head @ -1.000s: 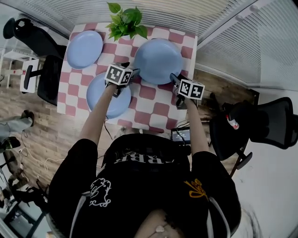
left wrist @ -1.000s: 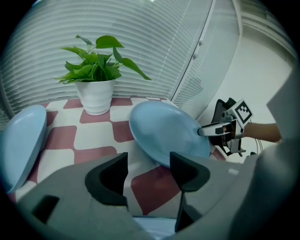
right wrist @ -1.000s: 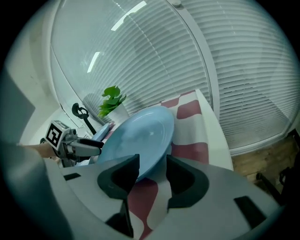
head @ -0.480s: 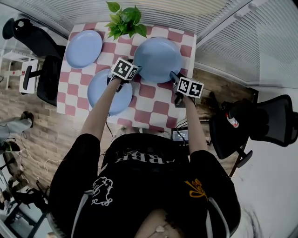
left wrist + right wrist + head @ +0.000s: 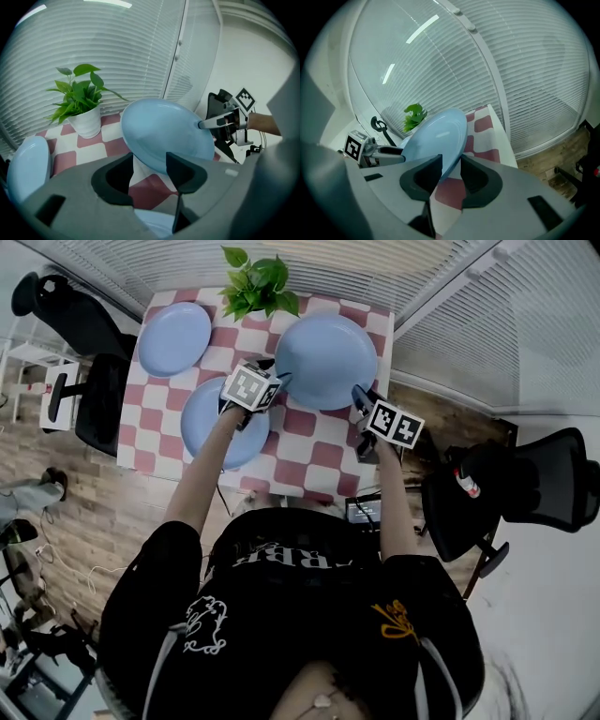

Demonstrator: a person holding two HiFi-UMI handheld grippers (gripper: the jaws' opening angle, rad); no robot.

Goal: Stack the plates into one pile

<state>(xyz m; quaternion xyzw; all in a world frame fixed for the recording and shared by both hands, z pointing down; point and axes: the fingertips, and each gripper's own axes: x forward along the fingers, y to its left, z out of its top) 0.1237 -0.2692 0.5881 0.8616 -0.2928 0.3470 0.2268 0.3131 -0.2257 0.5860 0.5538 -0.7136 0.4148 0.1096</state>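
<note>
Three light blue plates lie apart on the red-and-white checked table (image 5: 314,460). The large plate (image 5: 326,357) is at the back right. My right gripper (image 5: 359,396) is shut on its right rim, and in the right gripper view (image 5: 451,171) the jaws are still closing on that large plate (image 5: 436,136). My left gripper (image 5: 277,381) is at its left rim. Its jaws (image 5: 149,169) are closing with the large plate's rim (image 5: 164,136) between them, and a gap shows beside one jaw. A medium plate (image 5: 220,423) lies partly under my left arm. A smaller plate (image 5: 174,338) is at the back left.
A potted plant (image 5: 258,282) stands at the table's back edge, just left of the large plate. Window blinds run behind the table. Black office chairs stand on the left (image 5: 94,390) and on the right (image 5: 525,488). The table's right edge is beside my right gripper.
My left gripper has moved right and forward from over the medium plate to the large plate's left rim. The right gripper has stayed at the right rim. The large plate looks slightly bigger.
</note>
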